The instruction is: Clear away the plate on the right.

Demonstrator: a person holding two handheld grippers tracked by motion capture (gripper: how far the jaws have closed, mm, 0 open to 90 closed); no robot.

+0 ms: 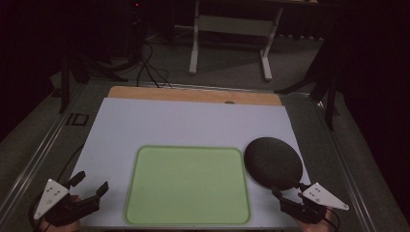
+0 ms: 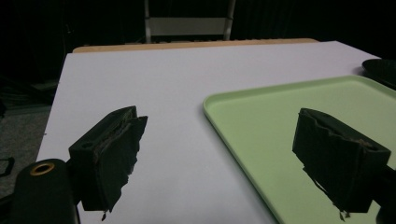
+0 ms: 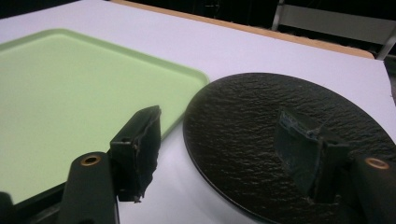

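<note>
High view shows us the desk under a pale sheet, a strip of bare wood along its far edge at twelve o'clock. We see a light green tray lying flat near the front edge, at about six o'clock from the desk's centre, with nothing on it. A round black plate with a rough texture sits at its three o'clock side, just beside the tray's right rim; we cannot tell whether the two touch.

Our left claw hovers at the desk's eight o'clock corner, jaws spread wide and gripping nothing. In the left gripper view its jaws frame the tray's near-left corner, one jaw over the pale sheet, the other over the green surface.

Our right claw sits at about four o'clock, at the plate's near edge. In the right gripper view its jaws stand apart, one over the gap between tray and plate, the other over the plate's surface, pinching nothing.
</note>
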